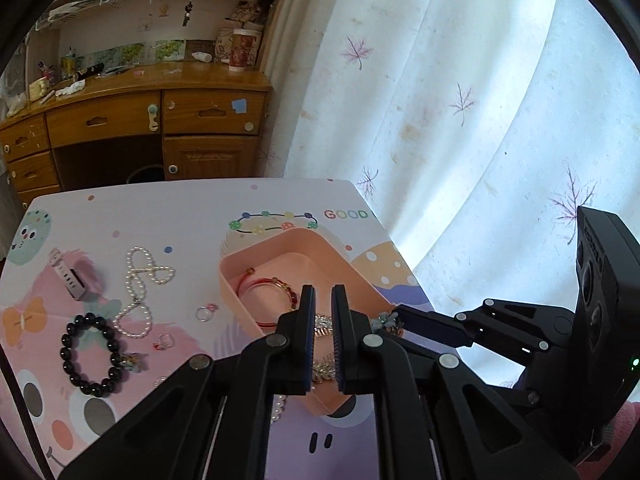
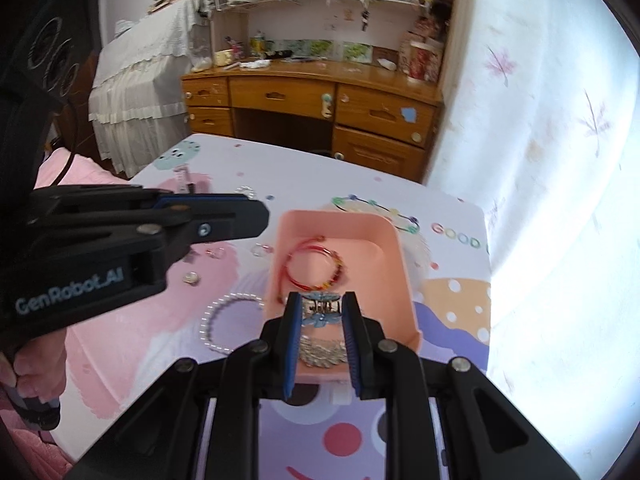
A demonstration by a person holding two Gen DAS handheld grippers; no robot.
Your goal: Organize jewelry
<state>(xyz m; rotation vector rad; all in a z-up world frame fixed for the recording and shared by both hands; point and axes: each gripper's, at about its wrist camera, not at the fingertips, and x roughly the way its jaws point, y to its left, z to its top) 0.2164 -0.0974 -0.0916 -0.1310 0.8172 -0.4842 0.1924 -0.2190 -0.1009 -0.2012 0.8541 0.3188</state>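
A bedroom: wooden desk point(image 1: 132, 116) upper left of the left wrist view, leaf-print curtain point(image 1: 440, 100) to the right. The surface point(image 1: 180, 216) carried a cartoon-print cover.

Progress, judged: partly done. The pink tray point(image 2: 402, 280) at frame centre already held a red cord bracelet point(image 2: 316, 264) and a silver leaf chain point(image 2: 322, 354). Left out on the surface, lower left of the left wrist view: pearl necklace point(image 1: 138, 284), black bead bracelet point(image 1: 90, 354), two small rings point(image 1: 205, 313), a watch-like band point(image 1: 68, 276). A pearl bracelet point(image 2: 224, 320) also lay just beside the tray.

Right claw point(image 2: 322, 312) stood over the tray's near end, with a blue flower hair clip point(image 2: 322, 314) between its pads; contact with both pads could not be confirmed, so grip uncertain. Clip's long axis ran left-right across the frame, crosswise to the fingers.

Left claw point(image 1: 323, 300) hovered above the tray, jaws narrowly parted, nothing held.

Tray's long axis ran away from the camera, toward the desk.
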